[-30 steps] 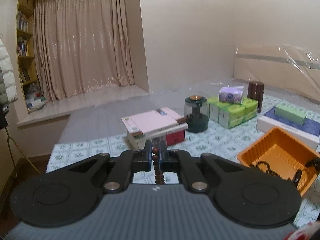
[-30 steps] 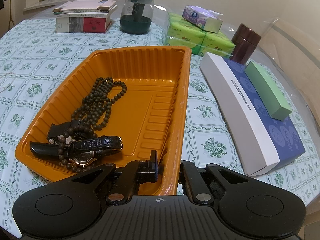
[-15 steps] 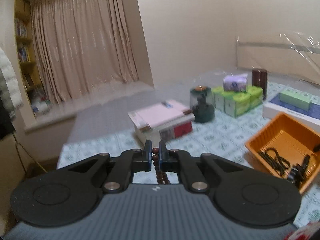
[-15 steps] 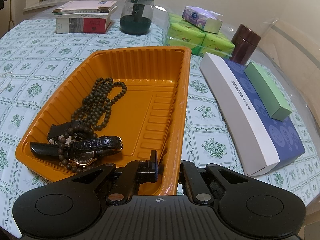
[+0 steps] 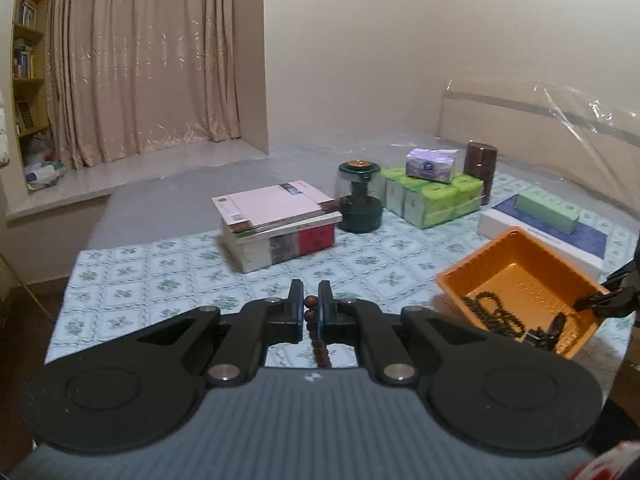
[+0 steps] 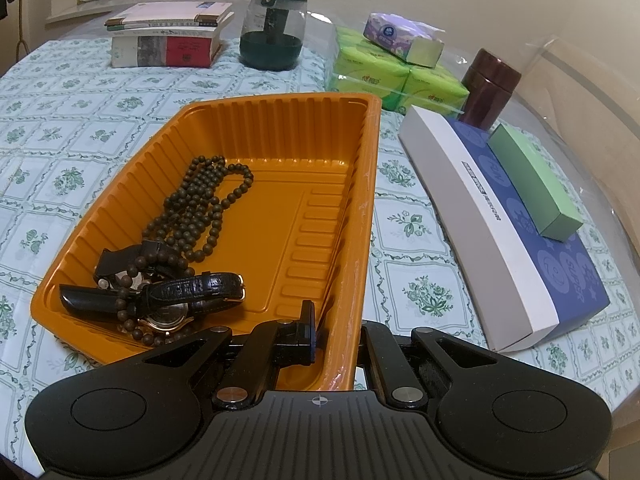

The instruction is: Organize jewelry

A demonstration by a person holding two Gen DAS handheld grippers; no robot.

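- Since a second ago the left gripper has dipped and swung, bringing the orange tray fuller into its view.
- Its fingers are clamped on a brown bead strand that dangles above the worktop, well short of the tray.
- Right gripper pinches the tray's near wall.
- Dark beads and a watch already lie inside; the brown strand remains.

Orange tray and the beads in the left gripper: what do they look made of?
The orange tray looks like thin glossy moulded plastic: ribbed walls, light sheen. The beads pinched in the left gripper look like reddish-brown polished wood, round and smooth, though resin is possible.
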